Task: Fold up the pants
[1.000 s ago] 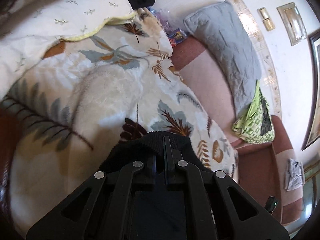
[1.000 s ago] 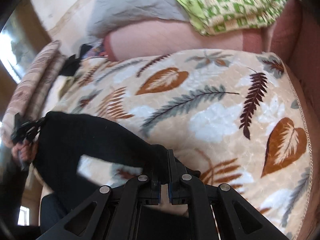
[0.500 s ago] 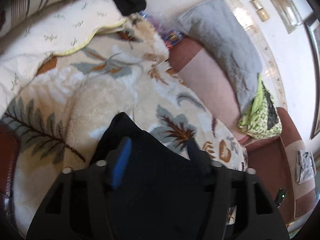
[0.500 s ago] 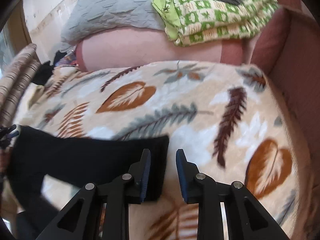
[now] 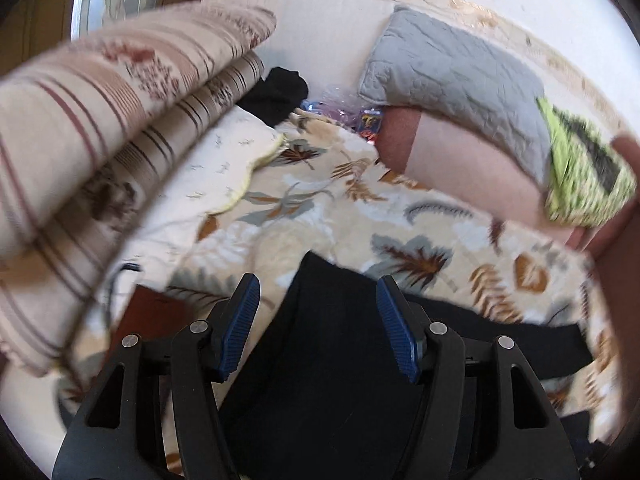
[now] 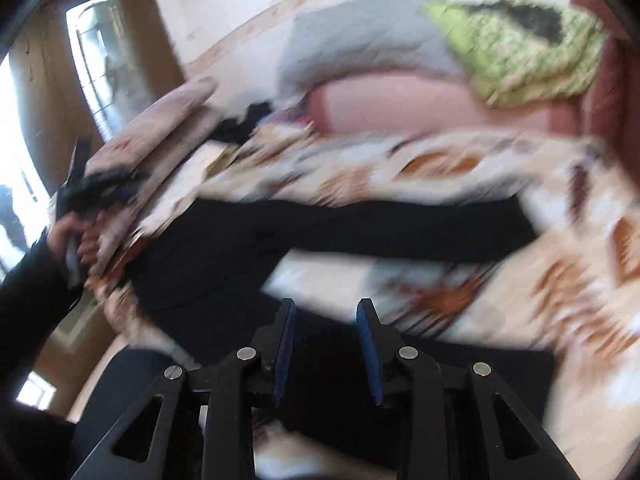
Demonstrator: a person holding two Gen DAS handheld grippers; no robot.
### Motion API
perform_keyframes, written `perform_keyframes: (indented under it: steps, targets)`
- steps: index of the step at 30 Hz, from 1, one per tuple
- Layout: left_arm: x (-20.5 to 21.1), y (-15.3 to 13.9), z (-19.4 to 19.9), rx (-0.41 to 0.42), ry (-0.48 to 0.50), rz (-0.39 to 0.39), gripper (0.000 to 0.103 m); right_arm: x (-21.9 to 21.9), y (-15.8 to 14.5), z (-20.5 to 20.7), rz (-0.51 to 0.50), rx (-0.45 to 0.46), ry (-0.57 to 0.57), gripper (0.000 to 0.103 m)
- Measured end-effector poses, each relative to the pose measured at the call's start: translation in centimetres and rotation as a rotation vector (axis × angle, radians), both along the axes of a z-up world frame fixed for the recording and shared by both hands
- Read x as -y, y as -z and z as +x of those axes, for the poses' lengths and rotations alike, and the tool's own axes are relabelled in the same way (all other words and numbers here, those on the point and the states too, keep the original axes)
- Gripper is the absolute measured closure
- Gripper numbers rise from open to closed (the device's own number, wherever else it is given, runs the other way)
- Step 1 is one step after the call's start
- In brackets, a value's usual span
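The black pants (image 5: 344, 360) lie spread on a leaf-patterned blanket (image 5: 320, 208) that covers a sofa seat; in the right wrist view they (image 6: 360, 228) form a dark band running across the blanket, with a broader dark part toward the lower left, though that picture is heavily blurred. The left gripper (image 5: 318, 320) hovers above the pants with its blue-padded jaws standing wide apart; black cloth shows in the gap between them, but the pads do not press on it, so the tool is released. The right gripper (image 6: 325, 344) also points down over the black fabric, and its jaws are opening, with a clear gap between the blue pads and no cloth pinched there. In the right wrist view a hand (image 6: 80, 240) in a dark sleeve shows at the left edge, holding the other tool's handle. Beyond the pants, a cream quilt (image 5: 208, 160) with a yellow edge overlaps the blanket on the left, and a striped cushion (image 5: 120, 112) rises above it. A small black garment (image 5: 280, 92) lies at the back corner near some colourful wrappers. A grey quilted pillow (image 5: 460, 76) leans on the pink sofa back (image 5: 460, 160), and a green patterned cloth (image 5: 580, 176) is heaped at its right end.
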State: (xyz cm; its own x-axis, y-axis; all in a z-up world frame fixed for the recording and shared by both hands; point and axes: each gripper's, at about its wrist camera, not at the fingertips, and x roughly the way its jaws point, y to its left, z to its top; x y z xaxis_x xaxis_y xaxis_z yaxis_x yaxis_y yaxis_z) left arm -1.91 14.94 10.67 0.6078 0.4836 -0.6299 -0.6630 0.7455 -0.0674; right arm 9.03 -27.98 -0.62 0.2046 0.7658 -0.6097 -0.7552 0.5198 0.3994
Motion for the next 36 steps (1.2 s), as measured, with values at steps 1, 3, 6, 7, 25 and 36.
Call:
perform_keyframes:
  steps: [1,3,6,7,25,36]
  targets:
    - [0.7,0.0,-0.2,-0.017,-0.004,0.023,0.042,-0.6,1.1,-0.6,-0.017,-0.025,-0.016,0.073]
    - [2.3,0.2,-0.6,-0.045,-0.002,0.074,0.042,-2.0,2.0,-1.4,-0.096,-0.034,-0.05,0.073]
    - [4.3,0.6,-1.2,-0.062,0.005,0.106,0.042,-1.7,2.0,-1.3,-0.085,-0.041,-0.018,0.073]
    - [4.7,0.8,-1.4,-0.06,0.007,0.107,0.042,-1.6,2.2,-1.2,-0.092,-0.05,0.003,0.073]
    - [7.6,3.0,-1.7,-0.057,0.095,0.066,0.042,0.5,2.2,0.1,-0.032,-0.078,0.053,0.073]
    - [5.5,3.4,-5.8,0.017,0.191,0.171,0.035,0.6,-3.6,-2.9,-0.116,0.35,0.259,0.024]
